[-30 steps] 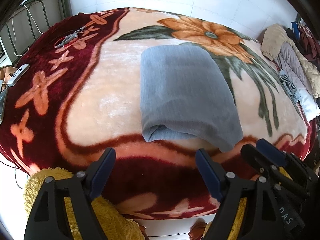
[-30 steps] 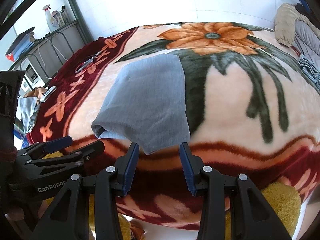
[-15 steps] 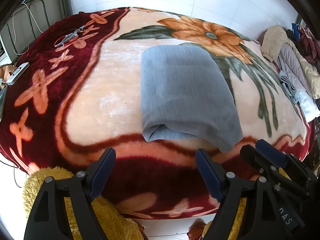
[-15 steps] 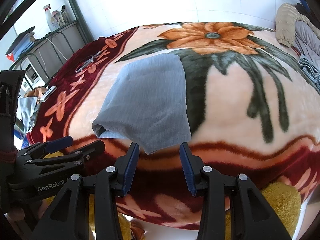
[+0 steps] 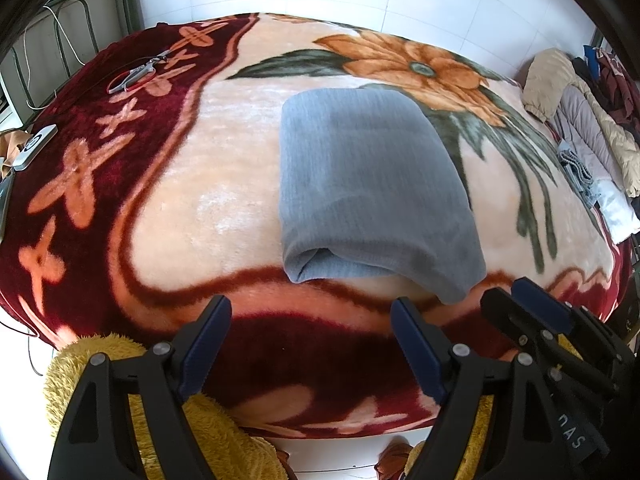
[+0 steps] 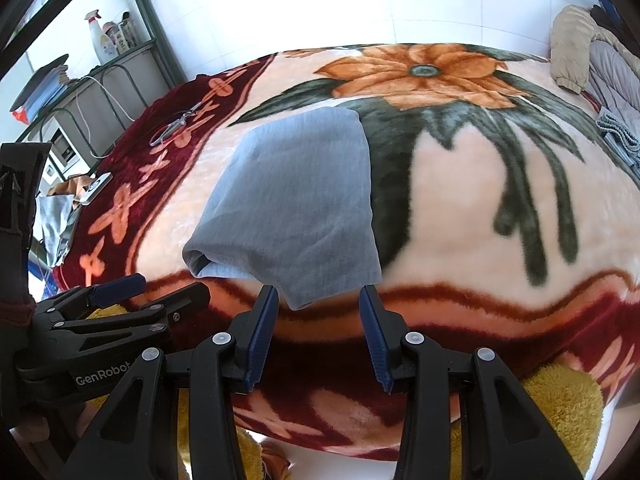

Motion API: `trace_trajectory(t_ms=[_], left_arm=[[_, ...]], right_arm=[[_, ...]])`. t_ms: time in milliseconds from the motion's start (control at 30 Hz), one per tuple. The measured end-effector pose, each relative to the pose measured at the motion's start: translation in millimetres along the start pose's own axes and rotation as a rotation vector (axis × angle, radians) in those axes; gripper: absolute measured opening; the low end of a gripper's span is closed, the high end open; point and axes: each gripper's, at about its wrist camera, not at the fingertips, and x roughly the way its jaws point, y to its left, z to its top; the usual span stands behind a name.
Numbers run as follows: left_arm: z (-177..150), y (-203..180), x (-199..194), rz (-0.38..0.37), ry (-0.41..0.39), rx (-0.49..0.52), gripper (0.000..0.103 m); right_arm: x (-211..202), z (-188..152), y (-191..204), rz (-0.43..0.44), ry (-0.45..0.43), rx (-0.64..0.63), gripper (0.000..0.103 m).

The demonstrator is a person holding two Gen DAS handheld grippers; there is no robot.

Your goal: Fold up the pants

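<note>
The grey pants (image 5: 372,184) lie folded into a compact rectangle on the floral blanket (image 5: 192,184), also seen as the grey pants (image 6: 296,208) in the right wrist view. My left gripper (image 5: 310,312) hovers open over the bed's near edge, short of the fold, nothing between its fingers. My right gripper (image 6: 318,300) hangs open with a narrower gap, just short of the pants' near corner and not touching it. Each gripper shows at the other view's edge: the right gripper (image 5: 520,296) and the left gripper (image 6: 168,286).
Scissors (image 5: 138,72) and a small white device (image 5: 34,148) lie on the blanket's dark red border at left. Piled clothes and jackets (image 5: 576,120) sit at the bed's right end. A metal shelf with bottles (image 6: 104,44) stands far left. Yellow fuzzy fabric (image 5: 100,360) shows below the grippers.
</note>
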Motion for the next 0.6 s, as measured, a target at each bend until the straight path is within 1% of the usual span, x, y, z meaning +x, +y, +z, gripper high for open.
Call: trace_trajectory(t_ms=[600], left_arm=[[0.4, 1.3, -0.6, 0.000, -0.002, -0.001, 0.085]], right_arm=[[-0.1, 0.0, -0.9, 0.002, -0.001, 0.001, 0.043]])
